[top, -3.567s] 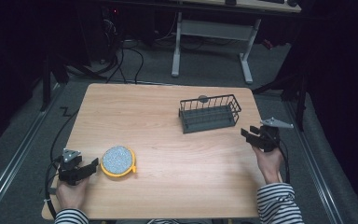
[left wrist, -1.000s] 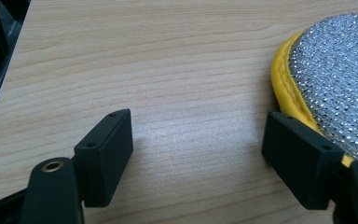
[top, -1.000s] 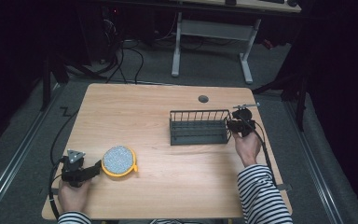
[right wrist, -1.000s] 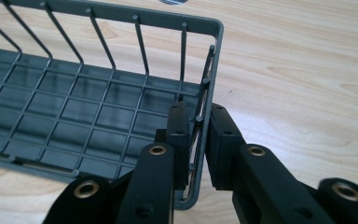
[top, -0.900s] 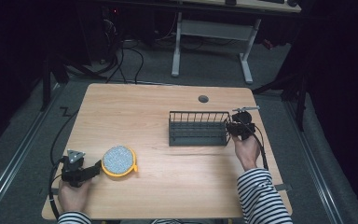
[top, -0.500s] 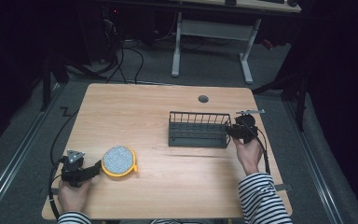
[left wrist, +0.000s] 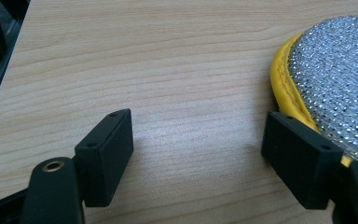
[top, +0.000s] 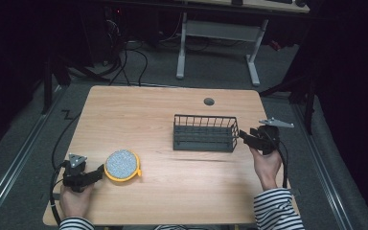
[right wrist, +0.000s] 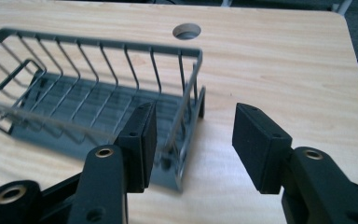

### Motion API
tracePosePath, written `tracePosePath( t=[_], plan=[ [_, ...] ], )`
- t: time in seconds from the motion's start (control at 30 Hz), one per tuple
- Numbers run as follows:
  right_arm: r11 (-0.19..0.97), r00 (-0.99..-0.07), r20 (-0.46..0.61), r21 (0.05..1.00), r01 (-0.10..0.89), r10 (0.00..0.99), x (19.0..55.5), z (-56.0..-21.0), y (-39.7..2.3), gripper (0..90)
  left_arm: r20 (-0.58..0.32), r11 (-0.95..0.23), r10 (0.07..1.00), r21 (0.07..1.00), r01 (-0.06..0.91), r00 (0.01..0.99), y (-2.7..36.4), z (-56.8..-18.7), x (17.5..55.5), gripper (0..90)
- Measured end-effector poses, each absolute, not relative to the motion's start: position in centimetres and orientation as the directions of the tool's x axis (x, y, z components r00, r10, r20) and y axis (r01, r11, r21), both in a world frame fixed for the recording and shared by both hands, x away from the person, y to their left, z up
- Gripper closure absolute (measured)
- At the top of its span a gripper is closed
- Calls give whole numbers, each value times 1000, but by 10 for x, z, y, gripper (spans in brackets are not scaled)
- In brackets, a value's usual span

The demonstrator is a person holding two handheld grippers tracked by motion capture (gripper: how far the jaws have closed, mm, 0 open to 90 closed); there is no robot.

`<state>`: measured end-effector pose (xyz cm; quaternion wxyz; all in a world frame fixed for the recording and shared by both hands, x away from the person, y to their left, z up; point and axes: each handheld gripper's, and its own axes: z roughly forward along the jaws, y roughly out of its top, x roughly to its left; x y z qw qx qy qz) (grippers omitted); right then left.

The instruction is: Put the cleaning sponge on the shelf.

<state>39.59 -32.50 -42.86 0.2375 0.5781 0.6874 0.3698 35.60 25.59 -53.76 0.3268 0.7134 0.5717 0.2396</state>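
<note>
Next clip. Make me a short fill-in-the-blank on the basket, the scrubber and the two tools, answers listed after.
1. The wire basket holds ____.
2. The right tool has its jaws ____, straddling the basket's end wall.
3. The round scrubber has a ____ rim.
4. The scrubber lies nearest the ____ tool.

Missing words: nothing; open; yellow; left

High view overlooks the table (top: 163,120); both tool views skim it closely.
</note>
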Motion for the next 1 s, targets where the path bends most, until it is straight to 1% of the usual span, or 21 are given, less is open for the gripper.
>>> tracePosePath(
  t=[0.07,0.13,0.23,0.3,0.33,0.37,0.4,0.47,0.53,0.57,0.6,0.67,0.73,0.8,0.83,0.87,0.9,0.93,0.97,1.0],
  plan=[
    [68,-222,92,781,621,971,387,-433,-329,506,-30,-135,972,740,659,234,256,-538,356,251],
    [57,-216,105,774,631,971,373,-442,-338,507,-23,-137,973,739,660,229,255,-538,356,249],
    [57,-212,101,774,630,972,364,-449,-343,507,-24,-136,973,739,660,229,255,-538,356,249],
    [53,-200,100,765,642,975,351,-463,-351,506,-21,-139,973,738,660,229,255,-538,356,249],
    [53,-200,100,765,642,975,351,-463,-351,506,-21,-139,973,738,660,229,255,-538,356,249],
    [57,-192,92,754,654,977,344,-472,-354,505,-23,-138,973,739,660,229,255,-538,356,249],
    [57,-192,92,754,654,977,344,-472,-354,505,-25,-136,973,739,660,229,255,-538,356,249],
    [51,-190,107,735,676,976,335,-488,-357,499,-33,-130,973,740,660,228,256,-538,356,252],
    [57,-189,99,733,677,977,333,-492,-357,498,-35,-128,973,741,659,228,257,-538,356,252],
    [50,-185,107,726,686,977,328,-505,-358,490,-33,-131,973,740,660,230,257,-537,356,252],
    [50,-185,107,726,686,977,328,-505,-358,490,-33,-132,972,739,660,231,257,-537,356,252],
    [47,-179,107,723,690,978,324,-516,-359,484,-33,-132,972,740,659,231,257,-538,356,252],
    [54,-169,92,712,700,981,322,-524,-358,475,-34,-129,973,740,660,228,256,-538,356,252],
    [63,-170,74,730,681,983,320,-527,-358,473,-35,-129,973,741,659,230,257,-537,356,262],
    [86,-176,47,734,674,983,320,-528,-355,458,-33,-133,972,742,658,233,257,-537,355,269],
    [86,-176,47,734,674,983,320,-528,-355,458,-38,-129,971,744,656,235,258,-538,355,269],
    [127,-191,3,736,665,982,320,-529,-352,431,-84,-98,968,742,663,237,263,-536,355,270],
    [127,-191,3,736,665,982,320,-529,-352,431,-84,-98,968,742,663,237,263,-536,355,275],
    [152,-199,-22,731,666,980,320,-530,-348,411,-138,-59,962,735,676,234,268,-534,355,281],
    [152,-199,-22,731,666,980,320,-530,-348,411,-138,-59,962,735,676,234,268,-534,355,285]
  ],
)
